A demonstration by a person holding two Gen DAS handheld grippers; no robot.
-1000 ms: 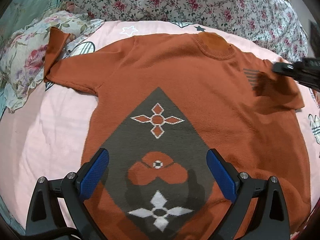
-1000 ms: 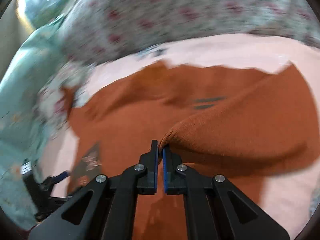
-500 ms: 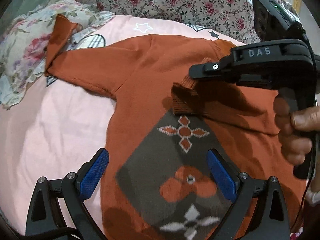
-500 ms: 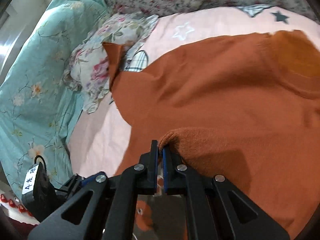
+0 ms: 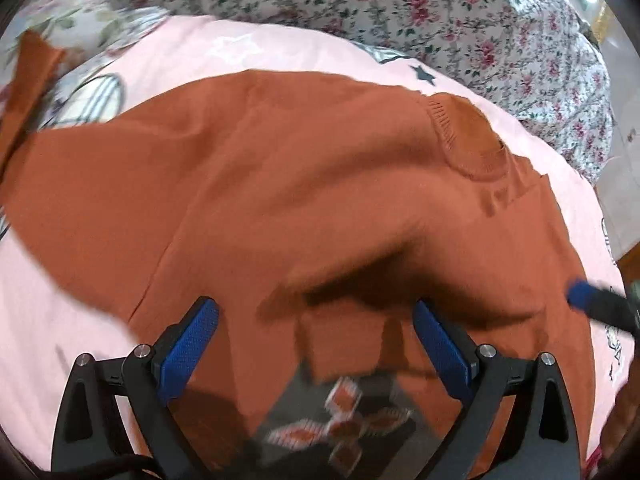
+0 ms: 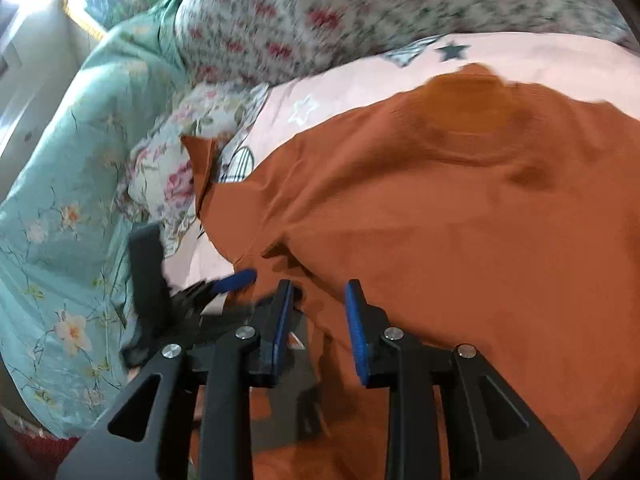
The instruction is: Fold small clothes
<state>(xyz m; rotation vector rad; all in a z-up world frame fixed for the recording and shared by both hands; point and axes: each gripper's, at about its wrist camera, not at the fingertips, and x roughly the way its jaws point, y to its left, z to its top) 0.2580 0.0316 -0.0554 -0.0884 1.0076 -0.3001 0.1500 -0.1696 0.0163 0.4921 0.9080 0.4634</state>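
An orange knit sweater point(image 5: 280, 200) with a grey diamond pattern point(image 5: 344, 428) lies on the pink bedsheet point(image 5: 72, 340). Its right sleeve point(image 5: 400, 272) is folded across the chest. Its left sleeve point(image 5: 32, 92) stretches to the far left. My left gripper point(image 5: 316, 344) is open and empty above the chest. My right gripper point(image 6: 318, 316) is open just above the folded sleeve point(image 6: 400, 240); one of its fingertips point(image 5: 580, 294) shows at the right in the left wrist view. The left gripper also shows in the right wrist view point(image 6: 224, 284).
A floral quilt point(image 5: 400, 12) is bunched along the far side of the bed. A teal flowered cover point(image 6: 52, 220) and a frilled floral pillow point(image 6: 168, 168) lie to the left. The bed's edge and floor point(image 5: 624, 200) are at the right.
My right gripper carried the right sleeve across the chest, opened and let it go. My left gripper moved forward up the sweater towards the collar.
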